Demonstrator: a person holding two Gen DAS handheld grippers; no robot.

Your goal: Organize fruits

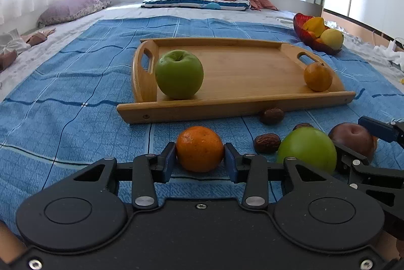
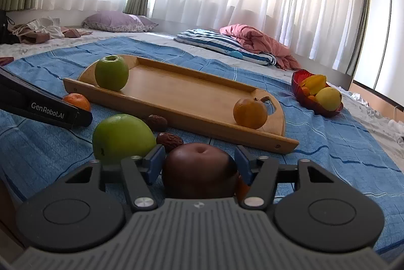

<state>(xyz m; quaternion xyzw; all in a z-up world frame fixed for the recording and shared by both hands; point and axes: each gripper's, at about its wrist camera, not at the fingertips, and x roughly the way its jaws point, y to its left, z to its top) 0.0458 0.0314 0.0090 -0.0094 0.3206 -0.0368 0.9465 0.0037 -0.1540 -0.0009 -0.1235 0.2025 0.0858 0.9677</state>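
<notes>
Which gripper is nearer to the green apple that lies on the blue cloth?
Right. The right gripper surrounds the dark red fruit beside the green apple. The left gripper surrounds the orange, farther away.

Dark red fruit (image 2: pixel 199 169) underside hidden behind right tool body; orange object (image 2: pixel 243 188) beside it unidentifiable.

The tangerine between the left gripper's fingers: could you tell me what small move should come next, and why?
Probably a short lift, then carry it toward the wooden tray. The left gripper has both pads against the tangerine, which rests on the blue cloth. The tray, just beyond, holds a green apple and an orange, with bare wood between them.
</notes>
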